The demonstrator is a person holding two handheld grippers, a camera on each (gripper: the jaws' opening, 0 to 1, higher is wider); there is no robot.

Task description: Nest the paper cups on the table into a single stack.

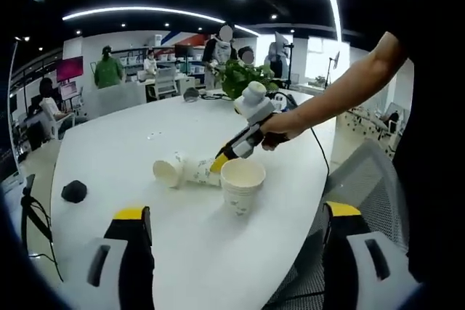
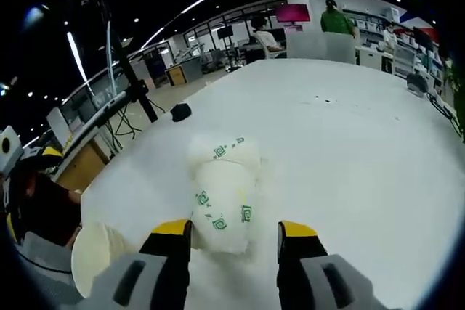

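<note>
Two nested paper cups [image 1: 185, 170] lie on their side on the white table [image 1: 123, 143], mouths pointing away from the right gripper. Just beside them a single paper cup [image 1: 242, 183] stands upright. In the right gripper view the lying cups [image 2: 221, 201] have their base end between my right gripper's [image 2: 235, 229] yellow-tipped jaws, which stand open with a small gap on the right side. The upright cup [image 2: 98, 252] sits at the lower left. The right gripper [image 1: 220, 161], held by a hand, reaches in from the right. My left gripper [image 1: 236, 212] is wide open, short of the upright cup.
A small black object [image 1: 73, 191] lies near the table's left edge. A potted plant [image 1: 243, 74] stands at the far side. A mesh chair [image 1: 363, 172] is at the table's right edge. People stand and sit in the office behind.
</note>
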